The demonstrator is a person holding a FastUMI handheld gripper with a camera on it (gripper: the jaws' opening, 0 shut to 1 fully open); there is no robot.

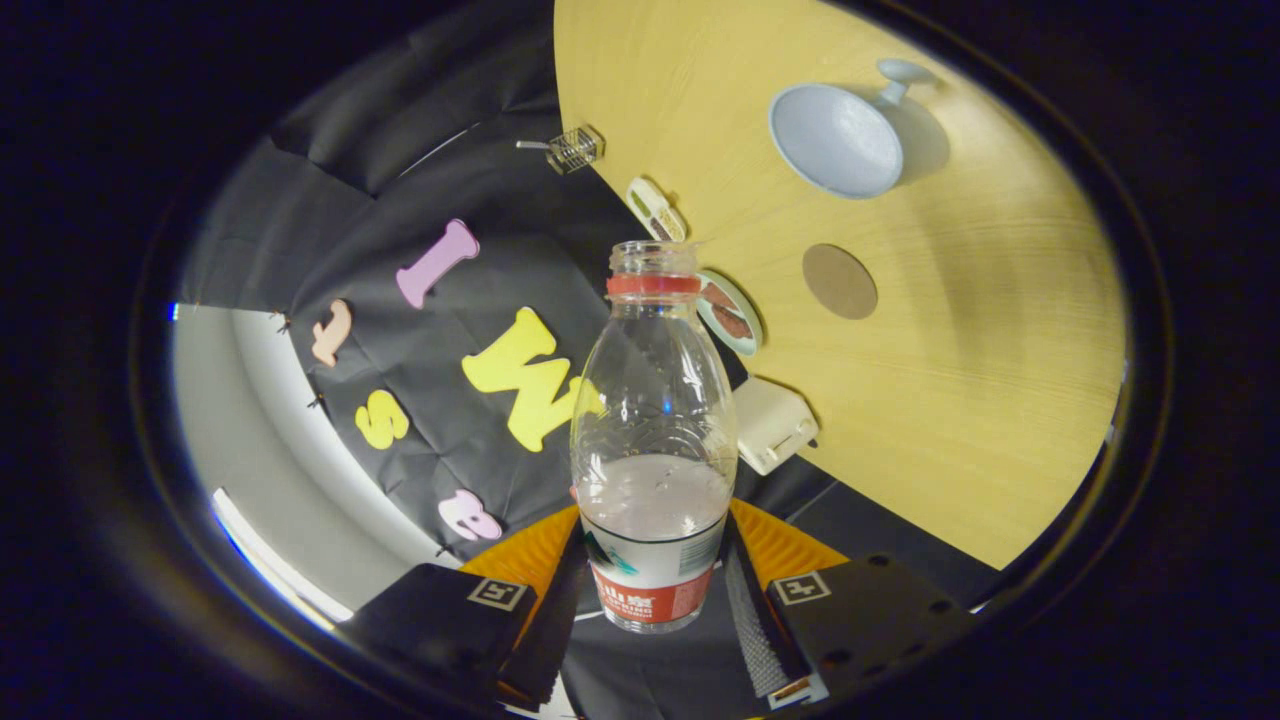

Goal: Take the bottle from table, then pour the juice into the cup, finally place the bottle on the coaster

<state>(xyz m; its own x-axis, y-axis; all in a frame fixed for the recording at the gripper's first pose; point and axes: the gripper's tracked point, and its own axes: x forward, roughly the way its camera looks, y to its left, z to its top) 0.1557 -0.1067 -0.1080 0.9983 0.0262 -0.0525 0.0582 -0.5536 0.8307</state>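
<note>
The gripper holds the bottle clamped between its two fingers, both pressing on the labelled lower part, so the bottle is lifted clear of the table and carried in the air. The cap is off, the mouth is open, and cloudy juice fills roughly the lower body. The view is rolled, which suggests the bottle is being tipped or swung toward the pouring spot. Taking the bottle as the landmark, the cup sits well beyond its mouth and off to one side, with its handle on the far side; the round coaster lies between the cup and the bottle's neck, bare. A small oval dish rests just beside the bottle's shoulder, a pale box near its waist, and a wire rack farther past its mouth at the table's edge. The main risk is spilling: with the mouth still well short of the cup, any further tilt would send juice onto the table or the coaster. A low grip could also let the bottle swivel between the fingers.
</note>
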